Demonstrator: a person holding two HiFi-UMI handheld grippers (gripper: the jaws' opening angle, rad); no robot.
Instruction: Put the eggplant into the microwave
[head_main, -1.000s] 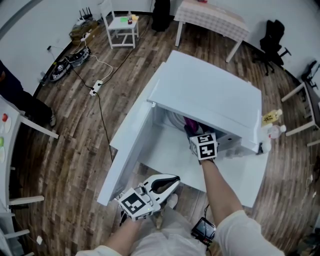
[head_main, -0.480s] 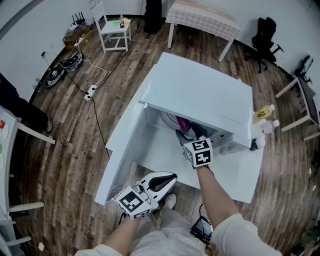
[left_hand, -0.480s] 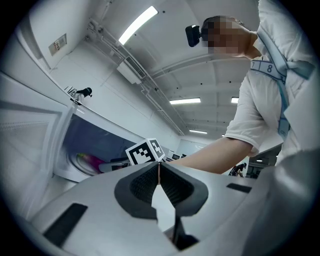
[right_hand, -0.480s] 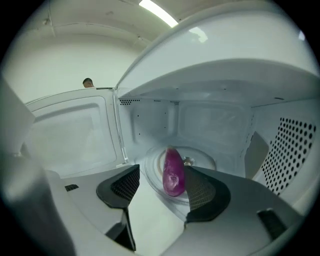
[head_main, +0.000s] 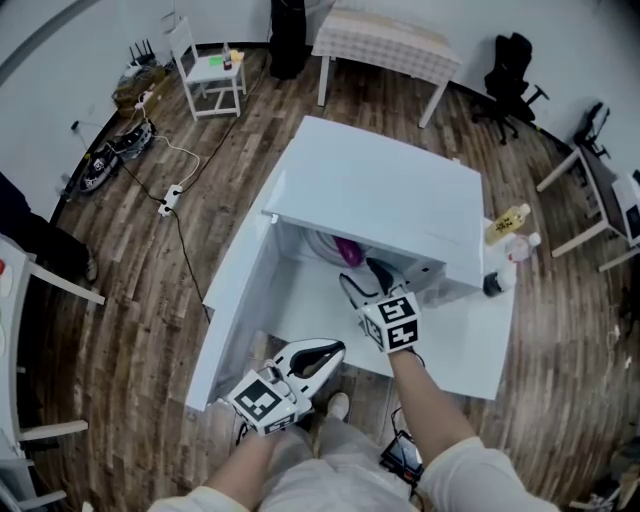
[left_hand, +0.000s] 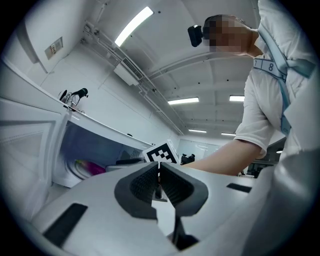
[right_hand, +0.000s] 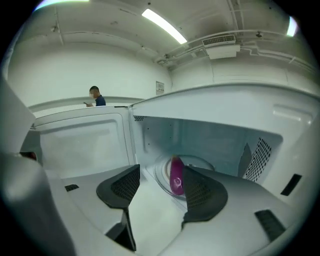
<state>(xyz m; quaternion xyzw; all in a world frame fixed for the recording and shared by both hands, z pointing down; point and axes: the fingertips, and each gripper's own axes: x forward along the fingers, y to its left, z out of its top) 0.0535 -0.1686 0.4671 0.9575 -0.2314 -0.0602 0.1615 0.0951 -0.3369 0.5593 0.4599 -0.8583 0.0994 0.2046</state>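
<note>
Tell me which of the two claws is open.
The right claw, at the open white microwave: its jaws stand apart, empty. The left claw has its jaws together.

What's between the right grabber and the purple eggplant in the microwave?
Nothing in the way. In the right gripper view, only bare white floor and the rim of the glass plate lie between the open right gripper and the eggplant.

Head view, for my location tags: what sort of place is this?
Likely a lab-style workroom, not a home kitchen: the microwave sits on a white table, with an office chair and a power strip nearby.
</note>
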